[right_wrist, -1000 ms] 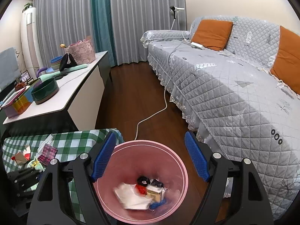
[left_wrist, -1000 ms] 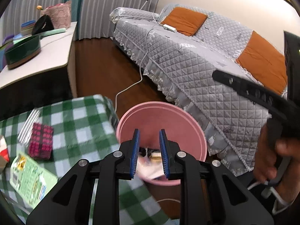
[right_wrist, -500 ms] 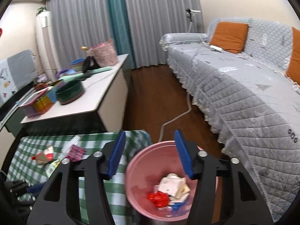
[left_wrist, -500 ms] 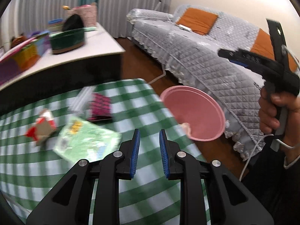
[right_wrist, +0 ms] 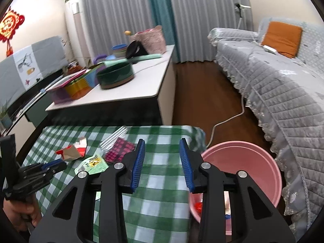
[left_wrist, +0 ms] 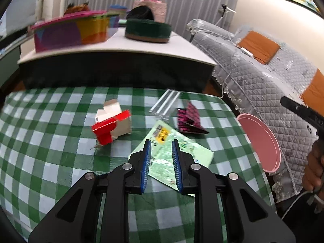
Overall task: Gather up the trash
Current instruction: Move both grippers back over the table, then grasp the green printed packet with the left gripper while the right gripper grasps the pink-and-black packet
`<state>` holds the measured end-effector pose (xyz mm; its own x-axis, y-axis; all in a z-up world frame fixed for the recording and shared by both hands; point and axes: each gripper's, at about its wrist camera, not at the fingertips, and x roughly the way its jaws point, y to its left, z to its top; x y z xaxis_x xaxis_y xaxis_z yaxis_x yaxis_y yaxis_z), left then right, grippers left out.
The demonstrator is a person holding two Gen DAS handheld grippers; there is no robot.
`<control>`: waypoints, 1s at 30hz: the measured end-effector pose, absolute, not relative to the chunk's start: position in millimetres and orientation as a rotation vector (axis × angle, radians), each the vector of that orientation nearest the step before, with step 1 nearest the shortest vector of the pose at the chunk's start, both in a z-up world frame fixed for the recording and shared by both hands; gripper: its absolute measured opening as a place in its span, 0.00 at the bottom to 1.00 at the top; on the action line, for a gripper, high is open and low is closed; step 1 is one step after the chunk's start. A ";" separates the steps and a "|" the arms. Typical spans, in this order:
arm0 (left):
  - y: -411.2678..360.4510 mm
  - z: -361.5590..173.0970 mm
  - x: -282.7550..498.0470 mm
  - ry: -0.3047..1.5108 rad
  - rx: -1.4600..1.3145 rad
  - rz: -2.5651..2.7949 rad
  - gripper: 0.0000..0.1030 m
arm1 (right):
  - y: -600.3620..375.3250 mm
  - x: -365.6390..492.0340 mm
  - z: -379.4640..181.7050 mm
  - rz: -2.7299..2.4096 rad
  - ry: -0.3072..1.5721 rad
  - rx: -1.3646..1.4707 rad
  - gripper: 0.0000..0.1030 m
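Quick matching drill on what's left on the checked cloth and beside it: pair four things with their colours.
Things:
1. torn carton
2. flat wrapper
3. folded packet
4. bin

Colours:
A. pink
B. pale green with a yellow patch
C. red and white
D. magenta and black check

Pairs: 1-C, 2-B, 3-D, 4-A

Two hand-held tools are seen, each built of matte black plastic arms with triangular cut-outs and round silver screws at the pivots. The left tool (left_wrist: 161,151) and the right tool (right_wrist: 162,156) both carry ribbed blue pads (right_wrist: 138,163) on the inner faces of the fingers. A white cable (left_wrist: 293,202) is trailed below the right tool's black handle.
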<state>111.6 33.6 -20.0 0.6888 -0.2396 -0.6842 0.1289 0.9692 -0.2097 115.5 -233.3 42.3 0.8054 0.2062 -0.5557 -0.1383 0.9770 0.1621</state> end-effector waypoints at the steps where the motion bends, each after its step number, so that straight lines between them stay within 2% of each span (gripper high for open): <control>1: 35.0 -22.8 115.0 0.794 -0.156 -0.209 0.20 | -227.3 118.1 39.6 0.197 0.614 0.113 0.35; 15: 33.9 -51.5 143.5 0.875 -0.112 -0.208 0.21 | -162.1 160.5 -10.9 0.328 0.730 0.040 0.35; 18: 34.5 -56.0 146.4 0.889 -0.112 -0.206 0.21 | -148.9 168.3 -19.4 0.368 0.769 0.015 0.41; 30: 38.2 -62.0 155.3 0.906 -0.123 -0.209 0.21 | -109.9 181.8 -43.3 0.394 0.797 -0.154 0.45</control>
